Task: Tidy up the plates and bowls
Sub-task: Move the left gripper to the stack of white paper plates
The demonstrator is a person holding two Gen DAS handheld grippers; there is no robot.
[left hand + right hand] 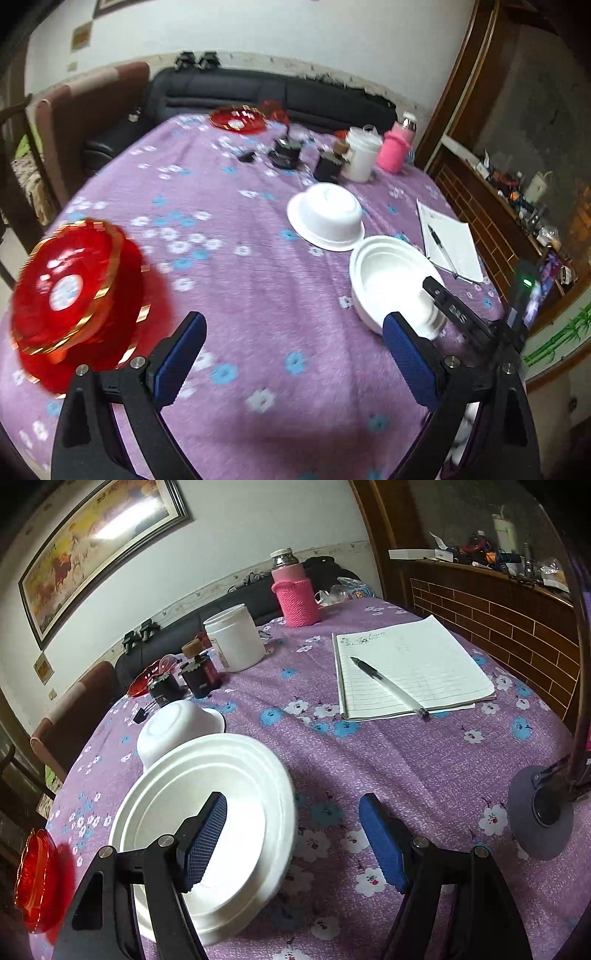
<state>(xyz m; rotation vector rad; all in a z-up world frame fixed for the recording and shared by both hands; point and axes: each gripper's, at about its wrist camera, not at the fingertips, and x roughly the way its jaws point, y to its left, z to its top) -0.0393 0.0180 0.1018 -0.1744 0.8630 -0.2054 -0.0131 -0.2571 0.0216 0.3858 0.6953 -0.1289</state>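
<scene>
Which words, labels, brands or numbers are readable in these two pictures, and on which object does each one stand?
No text can be read with certainty.
Notebook: handwriting on its top line, too small to read.
Dark jars: labels blurred, unreadable.
Framed painting: small marks at the upper edge, illegible.
Red dish: white centre patch, blurred.
Black finger of the other hand-held gripper: embossed marks, unclear.

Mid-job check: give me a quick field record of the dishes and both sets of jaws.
upright white bowl: open side up, near table edge
upside-down white bowl: just behind it
red dishes: stacked, on the left
far red plate: across the table
left gripper: jaws open, empty
right gripper: jaws astride upright bowl's rim, not gripping
</scene>
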